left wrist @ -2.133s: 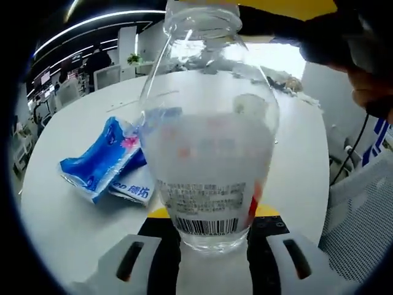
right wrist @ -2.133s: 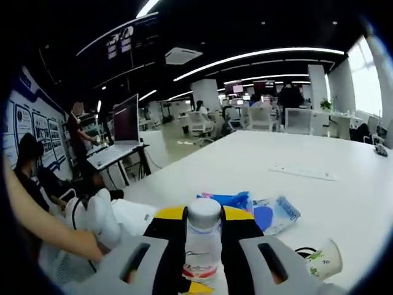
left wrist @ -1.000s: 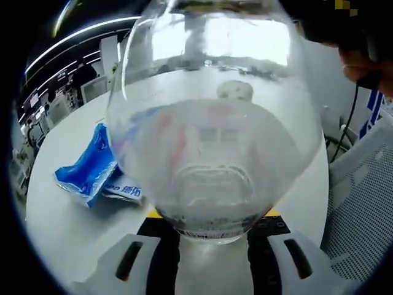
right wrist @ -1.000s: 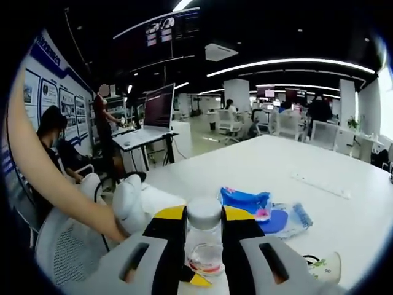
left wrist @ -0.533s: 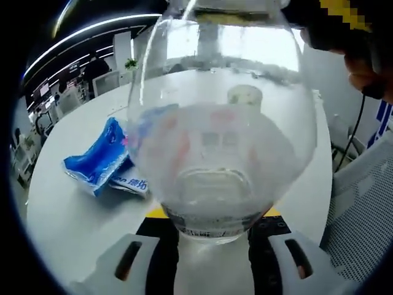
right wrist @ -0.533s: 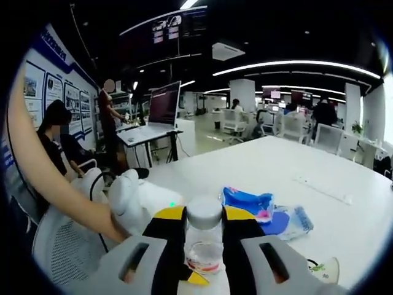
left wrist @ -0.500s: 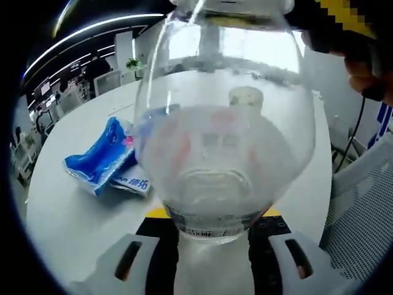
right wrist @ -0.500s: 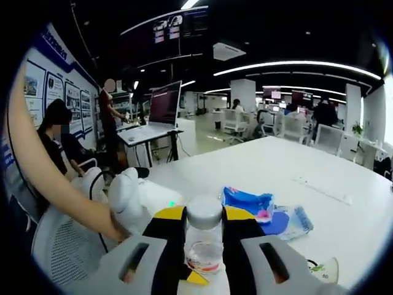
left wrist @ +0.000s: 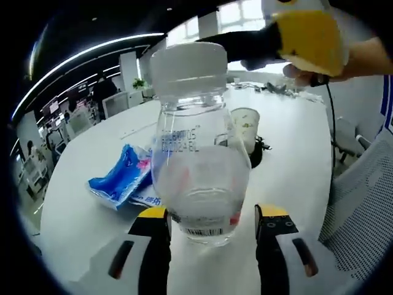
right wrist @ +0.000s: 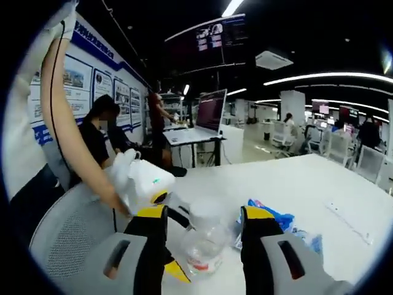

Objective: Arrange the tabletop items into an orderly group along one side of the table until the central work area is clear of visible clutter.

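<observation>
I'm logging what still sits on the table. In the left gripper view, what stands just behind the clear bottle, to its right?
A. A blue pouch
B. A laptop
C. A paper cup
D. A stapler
C: a pale paper cup stands upright on the white table just behind the clear bottle.
</observation>
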Available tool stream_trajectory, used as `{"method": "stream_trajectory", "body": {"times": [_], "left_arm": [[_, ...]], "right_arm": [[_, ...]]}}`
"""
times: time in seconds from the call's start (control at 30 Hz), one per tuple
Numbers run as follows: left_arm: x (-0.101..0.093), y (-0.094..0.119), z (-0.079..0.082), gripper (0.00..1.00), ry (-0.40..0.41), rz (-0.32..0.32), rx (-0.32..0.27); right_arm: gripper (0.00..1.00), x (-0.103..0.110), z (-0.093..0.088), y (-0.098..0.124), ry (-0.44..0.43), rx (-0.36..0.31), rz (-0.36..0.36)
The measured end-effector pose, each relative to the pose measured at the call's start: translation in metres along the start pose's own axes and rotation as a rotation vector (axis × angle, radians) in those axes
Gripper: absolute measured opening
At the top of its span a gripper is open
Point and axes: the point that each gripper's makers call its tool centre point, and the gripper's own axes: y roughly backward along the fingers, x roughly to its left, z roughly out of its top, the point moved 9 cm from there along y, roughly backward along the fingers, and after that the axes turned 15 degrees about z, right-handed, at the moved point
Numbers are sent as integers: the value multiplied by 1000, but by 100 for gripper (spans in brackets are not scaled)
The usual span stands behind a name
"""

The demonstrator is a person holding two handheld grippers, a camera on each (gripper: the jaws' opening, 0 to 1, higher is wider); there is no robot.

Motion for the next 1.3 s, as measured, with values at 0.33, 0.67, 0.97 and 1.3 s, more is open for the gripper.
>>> {"method": "stream_trajectory", "body": {"times": [0.33, 0.67, 0.97, 1.3], "left_arm": [[3, 6, 0, 52, 74, 41, 17], [3, 3, 0, 46, 93, 54, 44], [11, -7, 4, 38, 125, 88, 59], [15, 4, 9, 36, 78, -87, 25]], "right_arm": [[41, -21, -13, -11, 17, 0, 218], [21, -31, -9, -25, 52, -28, 331], [19, -31, -8, -26, -40, -66, 216], [18, -22, 1, -21, -125, -82, 114]]}}
